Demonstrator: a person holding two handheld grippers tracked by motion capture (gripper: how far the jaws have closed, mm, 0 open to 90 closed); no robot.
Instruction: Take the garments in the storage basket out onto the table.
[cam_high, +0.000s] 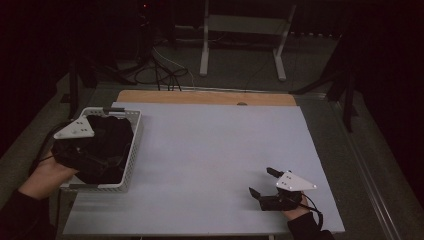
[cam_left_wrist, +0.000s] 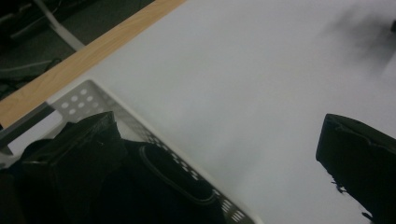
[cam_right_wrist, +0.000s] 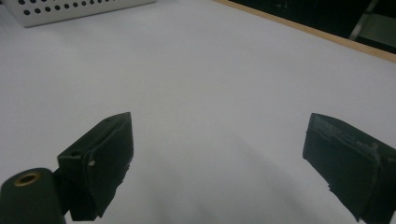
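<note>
Grey flooring strewn with dark cables (cam_high: 160, 75) is seen beyond the table, where a white metal stand (cam_high: 243, 37) is set in a dim room. A pale white board (cam_high: 210, 150) is laid over the tabletop, with a strip of bare wood (cam_high: 205, 97) left showing along its far edge. At the left gripper (cam_high: 82, 150), a white perforated basket (cam_high: 134, 145) is filled with black cloth (cam_high: 107, 137); the gripper is held over that cloth with its jaws spread wide, one above the cloth and the other outside the basket wall. Well apart from it, the right gripper (cam_high: 261, 182) is held just over bare board, jaws wide and nothing between them.
</note>
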